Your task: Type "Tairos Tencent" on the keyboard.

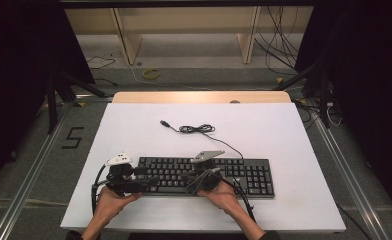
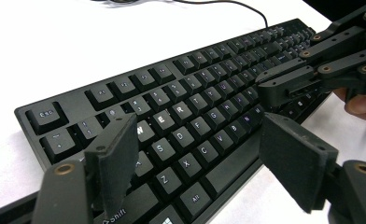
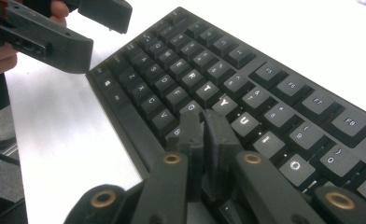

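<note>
Item: one black keyboard (image 1: 204, 176), lying flat along the near edge of the white tabletop (image 1: 134, 130), its long side parallel to that edge and set a little toward the near right corner. We note its cable (image 1: 199, 129) running from the back of the keyboard toward the middle of the tabletop, partly coiled, the plug end lying loose. Left gripper (image 1: 146, 181): we see it over the keyboard's left end, jaws spread wide apart with nothing between them; in the left gripper view the two pads (image 2: 118, 158) stand on either side of the lower letter rows, above the keys near the shift key, and we cannot tell whether a pad touches a key. Right gripper (image 1: 188, 176): we see it over the middle of the keyboard, jaws drawn together with only a thin slit between them, gripping nothing; in the right gripper view the fingertips (image 3: 204, 128) point down at the letter keys just below the Y and U caps, close to the key tops.
</note>
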